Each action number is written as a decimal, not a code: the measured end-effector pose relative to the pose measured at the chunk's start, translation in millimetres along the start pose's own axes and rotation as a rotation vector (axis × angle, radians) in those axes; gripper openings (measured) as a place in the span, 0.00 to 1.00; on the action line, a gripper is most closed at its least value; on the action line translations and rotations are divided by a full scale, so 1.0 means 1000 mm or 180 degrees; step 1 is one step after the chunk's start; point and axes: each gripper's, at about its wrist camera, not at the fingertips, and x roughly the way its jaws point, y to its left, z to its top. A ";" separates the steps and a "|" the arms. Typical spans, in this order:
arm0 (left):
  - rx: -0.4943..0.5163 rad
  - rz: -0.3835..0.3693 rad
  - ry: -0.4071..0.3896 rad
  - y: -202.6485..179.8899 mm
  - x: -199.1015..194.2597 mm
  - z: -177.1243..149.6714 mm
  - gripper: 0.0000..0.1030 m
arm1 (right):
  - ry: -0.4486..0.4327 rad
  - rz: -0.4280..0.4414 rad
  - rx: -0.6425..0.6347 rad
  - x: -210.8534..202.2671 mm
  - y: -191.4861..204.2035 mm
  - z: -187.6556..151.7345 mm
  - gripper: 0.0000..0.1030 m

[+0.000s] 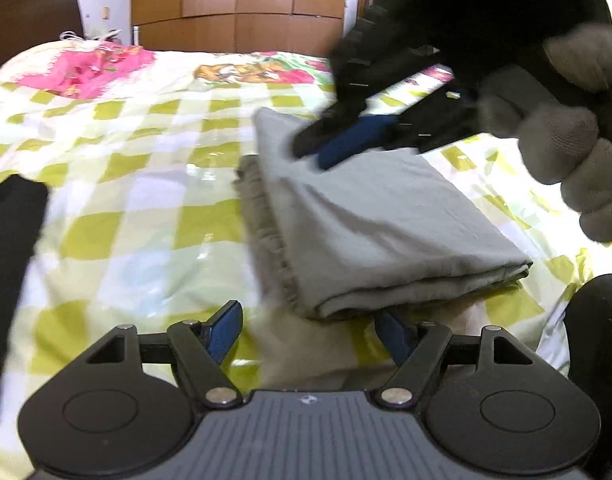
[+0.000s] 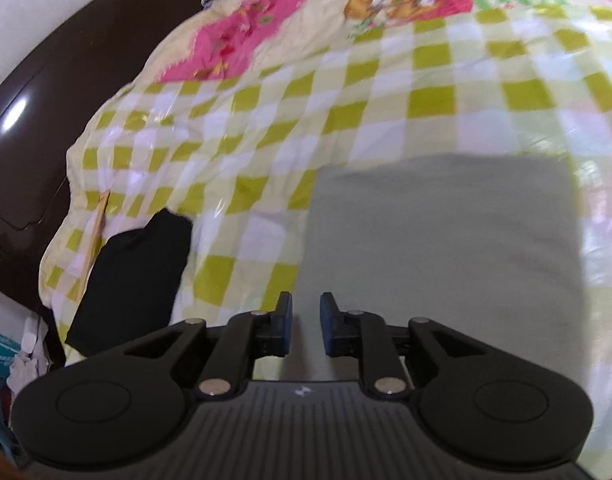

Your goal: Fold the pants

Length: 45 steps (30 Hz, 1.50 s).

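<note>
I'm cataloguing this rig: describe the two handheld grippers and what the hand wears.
Both the left gripper and right gripper are matte black, with blue finger pads, silver pivot rivets, round side discs and a ribbed grey body bearing a small logo. The hand wears a grey knit glove.

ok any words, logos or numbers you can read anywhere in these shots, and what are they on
No readable words or numbers in either view.
Left gripper: small pale emblem on its grey body, no letters legible.
Right gripper: the same kind of small emblem, also unreadable.
Bed sheet: cartoon bear print, any lettering too blurred.
Grey folded pants: no label visible.
</note>
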 end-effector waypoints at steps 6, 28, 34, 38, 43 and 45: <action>-0.0031 0.0191 -0.0212 0.011 -0.033 0.008 0.82 | -0.0221 -0.0298 -0.0363 -0.015 -0.016 0.015 0.18; 0.0425 0.0055 -0.0442 -0.017 -0.027 0.049 0.84 | 0.0077 -0.0123 -0.0998 0.073 -0.010 0.049 0.16; 0.0444 -0.0063 -0.0312 -0.023 0.022 0.052 0.84 | -0.0108 -0.0114 -0.0962 0.030 -0.026 0.053 0.20; 0.0326 0.0089 0.0089 -0.005 0.051 0.038 0.86 | -0.0252 -0.0246 -0.0808 -0.005 -0.059 0.049 0.20; 0.0170 0.0129 0.0052 0.007 0.043 0.042 0.86 | -0.0289 -0.0407 -0.0370 -0.038 -0.111 0.025 0.26; 0.0194 0.0143 -0.0013 0.007 0.038 0.051 0.85 | -0.0220 -0.0361 -0.0160 -0.044 -0.128 0.009 0.29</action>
